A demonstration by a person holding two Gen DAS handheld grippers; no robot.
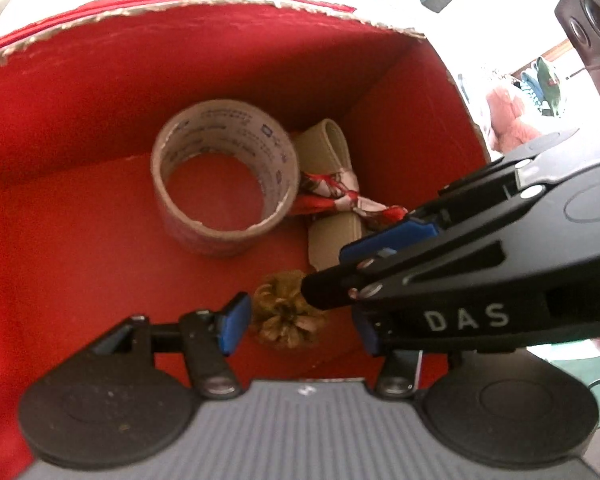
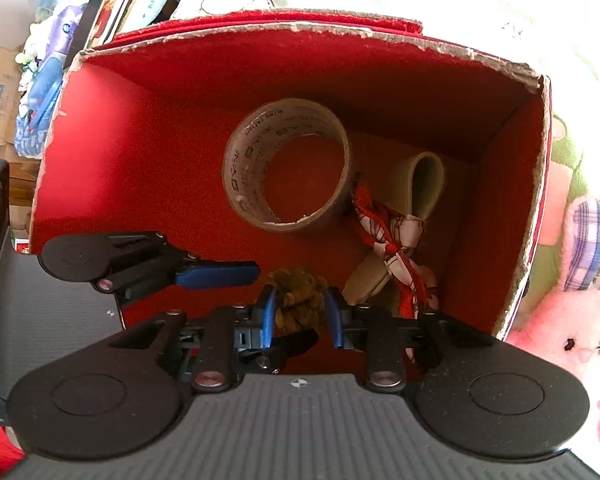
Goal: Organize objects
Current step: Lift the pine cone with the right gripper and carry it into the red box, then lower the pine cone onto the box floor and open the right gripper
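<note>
In the red box, right tongs loosely straddle the pinecone, left tongs wide open, empty; light, brittle scales, so grip its core gently.

Daylight poured in hard from the top of both views, and the background beyond the red cardboard box blew out to white along the upper edge and right side of the left wrist view. Inside the box, the far wall sat in deep shadow. Fisheye bending curved the torn rim. The beige tape roll looked soft and grainy, and the frame corners went dark.
</note>
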